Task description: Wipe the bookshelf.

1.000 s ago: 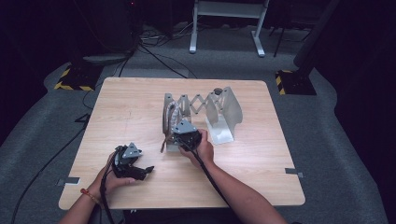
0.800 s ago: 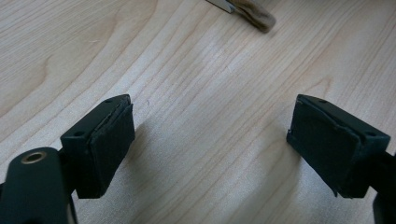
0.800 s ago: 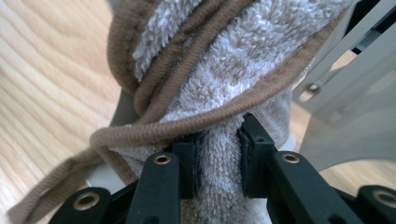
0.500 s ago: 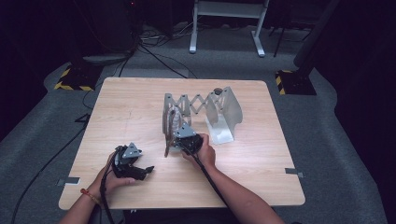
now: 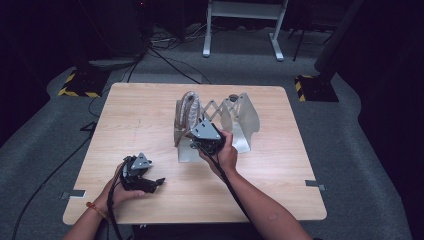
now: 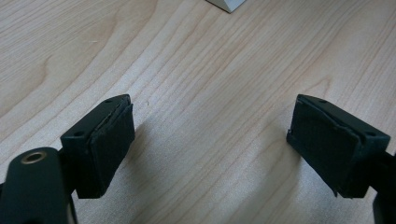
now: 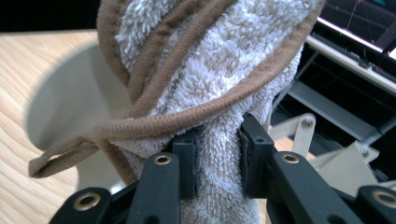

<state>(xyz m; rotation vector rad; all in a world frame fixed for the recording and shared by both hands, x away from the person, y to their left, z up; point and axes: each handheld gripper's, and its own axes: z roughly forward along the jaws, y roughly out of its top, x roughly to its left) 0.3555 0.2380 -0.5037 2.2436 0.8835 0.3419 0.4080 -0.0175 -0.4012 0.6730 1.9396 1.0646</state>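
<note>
A white terry towel with brown edging [image 7: 205, 74] is bunched up and pinched between the black jaws of my right gripper [image 7: 217, 161]. From above, the towel [image 5: 189, 107] hangs over the left panel of a white folding rack [image 5: 240, 117] in the middle of the table. My right gripper [image 5: 197, 137] sits just below the towel, held by a hand. Near the table's front left, my left gripper [image 5: 156, 184] rests low. Its jaws [image 6: 210, 144] stand wide apart over bare wood with nothing between them.
The rack has a scissor-like lattice [image 5: 215, 107] joining its two white panels. A white corner [image 6: 229, 4] of the rack's base peeks in at the top of the left gripper view. Cables [image 5: 165, 55] and a white stand [image 5: 242, 25] lie on the floor behind the table.
My right gripper has risen a little with the towel in its jaws, lifting the cloth up along the rack. The left gripper has stayed where it was.
</note>
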